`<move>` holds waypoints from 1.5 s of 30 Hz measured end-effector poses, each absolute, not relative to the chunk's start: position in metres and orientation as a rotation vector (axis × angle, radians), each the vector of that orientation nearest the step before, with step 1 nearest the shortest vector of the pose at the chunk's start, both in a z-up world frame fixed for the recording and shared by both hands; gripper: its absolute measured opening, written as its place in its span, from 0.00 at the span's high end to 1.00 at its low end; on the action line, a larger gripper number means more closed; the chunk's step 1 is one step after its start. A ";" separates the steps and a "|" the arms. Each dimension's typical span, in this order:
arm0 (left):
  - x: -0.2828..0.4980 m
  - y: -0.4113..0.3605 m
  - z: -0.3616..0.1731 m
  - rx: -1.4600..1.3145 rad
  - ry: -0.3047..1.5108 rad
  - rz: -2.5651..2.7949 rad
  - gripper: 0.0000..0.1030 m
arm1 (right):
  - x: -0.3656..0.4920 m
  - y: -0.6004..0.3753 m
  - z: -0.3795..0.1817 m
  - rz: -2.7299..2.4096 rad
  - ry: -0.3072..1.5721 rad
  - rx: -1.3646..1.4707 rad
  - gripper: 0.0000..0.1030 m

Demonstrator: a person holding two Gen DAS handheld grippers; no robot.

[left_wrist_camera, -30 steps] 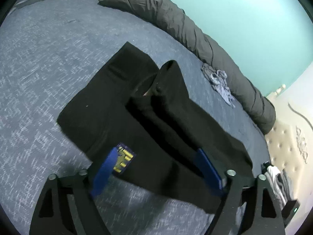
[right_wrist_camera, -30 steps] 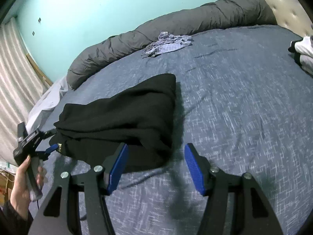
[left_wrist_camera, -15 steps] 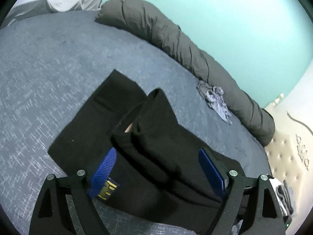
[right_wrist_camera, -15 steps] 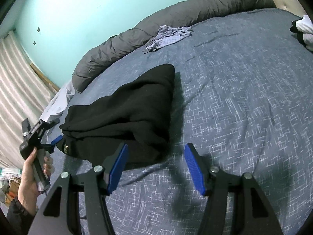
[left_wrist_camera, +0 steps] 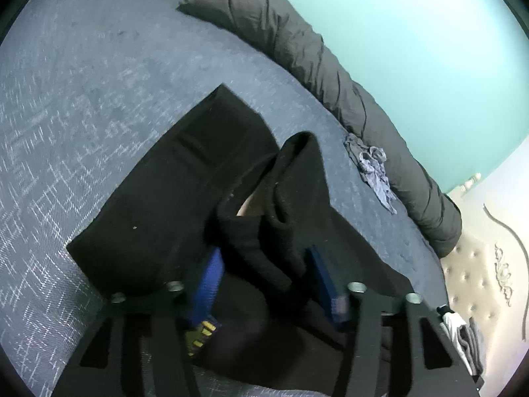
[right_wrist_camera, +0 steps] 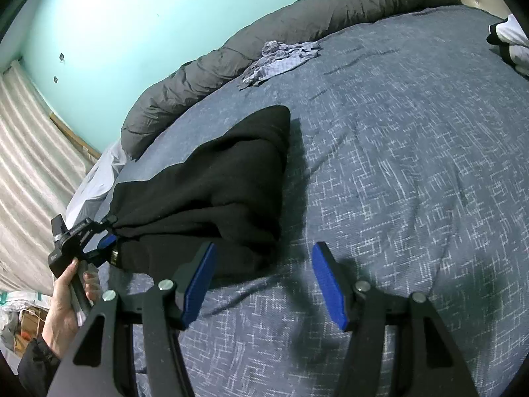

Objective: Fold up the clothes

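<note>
A black garment (left_wrist_camera: 158, 205) lies partly folded on the blue bed cover (left_wrist_camera: 66, 99), with a raised ridge of cloth running down its middle. My left gripper (left_wrist_camera: 264, 258) straddles that ridge at the near edge; its jaws are closing and the blue pads press the cloth between them. In the right wrist view the garment (right_wrist_camera: 211, 185) stretches left to the left gripper (right_wrist_camera: 109, 241), held by a hand (right_wrist_camera: 66, 304). My right gripper (right_wrist_camera: 264, 264) hovers open over the bed cover (right_wrist_camera: 396, 165) at the garment's near right corner, with nothing between its pads.
A rolled grey duvet (right_wrist_camera: 297, 23) lines the bed's far edge under a turquoise wall. A crumpled pale blue garment (right_wrist_camera: 281, 56) lies against it. Folded white and grey clothes (left_wrist_camera: 463, 330) sit by the tufted headboard (left_wrist_camera: 472, 281). A striped curtain (right_wrist_camera: 29, 165) hangs at the left.
The left gripper's jaws have narrowed from wide apart onto the garment's middle ridge and moved slightly forward over the cloth. The right gripper has kept its place and stayed open.
</note>
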State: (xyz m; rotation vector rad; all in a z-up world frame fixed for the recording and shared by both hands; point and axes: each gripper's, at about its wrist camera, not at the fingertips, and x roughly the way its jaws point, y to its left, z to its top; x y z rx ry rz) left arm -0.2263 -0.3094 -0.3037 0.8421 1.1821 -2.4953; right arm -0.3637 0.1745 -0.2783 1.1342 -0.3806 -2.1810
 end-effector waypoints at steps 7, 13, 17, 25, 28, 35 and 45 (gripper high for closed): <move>-0.211 -0.303 -0.285 0.777 1.134 -2.545 0.89 | -0.366 0.175 -0.278 -2.173 -0.400 1.139 0.41; -0.200 -0.307 -0.288 0.799 1.141 -2.506 0.89 | -0.368 0.175 -0.276 -2.167 -0.406 1.135 0.41; -0.204 -0.312 -0.310 0.846 1.194 -2.440 0.86 | -0.370 0.178 -0.275 -2.171 -0.422 1.140 0.41; -0.191 -0.301 -0.280 0.756 1.060 -2.424 0.57 | -0.377 0.184 -0.276 -2.176 -0.458 1.149 0.41; -0.197 -0.284 -0.270 0.761 0.987 -2.496 0.53 | -0.379 0.187 -0.274 -2.184 -0.466 1.148 0.41; -0.220 -0.260 -0.287 0.918 0.929 -2.571 0.51 | -0.384 0.194 -0.277 -2.187 -0.501 1.168 0.41; -0.226 -0.259 -0.296 0.972 0.912 -2.557 0.50 | -0.390 0.199 -0.274 -2.185 -0.492 1.154 0.41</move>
